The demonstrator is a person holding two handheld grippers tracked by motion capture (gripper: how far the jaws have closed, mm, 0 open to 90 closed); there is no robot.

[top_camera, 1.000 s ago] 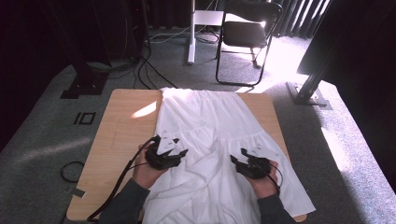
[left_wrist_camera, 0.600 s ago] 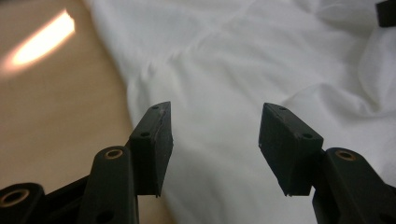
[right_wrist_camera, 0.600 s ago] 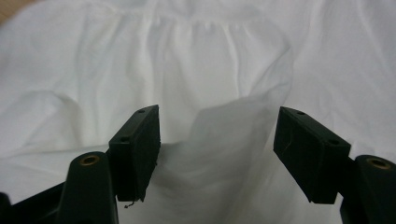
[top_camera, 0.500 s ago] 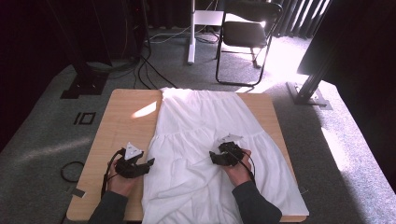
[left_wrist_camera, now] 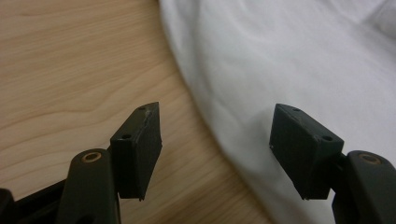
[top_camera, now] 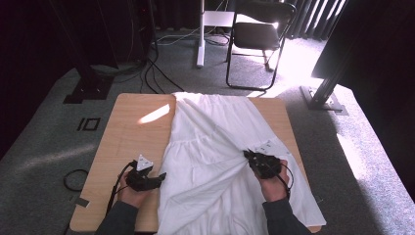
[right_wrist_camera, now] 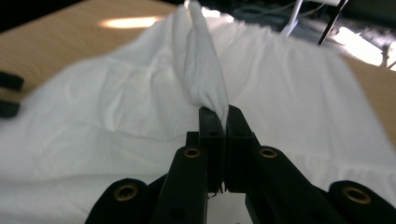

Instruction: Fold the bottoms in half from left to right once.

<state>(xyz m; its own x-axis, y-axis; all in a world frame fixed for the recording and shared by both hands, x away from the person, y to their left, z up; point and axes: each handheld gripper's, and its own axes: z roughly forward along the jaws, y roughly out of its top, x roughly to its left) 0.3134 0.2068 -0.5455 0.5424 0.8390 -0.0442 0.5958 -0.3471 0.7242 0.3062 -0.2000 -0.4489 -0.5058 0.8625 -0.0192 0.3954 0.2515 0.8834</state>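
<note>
white garment (top_camera: 230, 161) hem cut off at bottom edge, chair (top_camera: 259, 34) top cropped

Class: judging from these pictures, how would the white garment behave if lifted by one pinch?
The white garment is probably floppy: it peaks where the right gripper pinches it. It likely drapes and trails, being creased over the table. It seems light.

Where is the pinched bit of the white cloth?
In the high view it's right of the table's middle, a fold of white cloth clamped in the right gripper.

surface: wooden table (top_camera: 127, 132) | on it: white garment (top_camera: 215, 147), spread out
</note>
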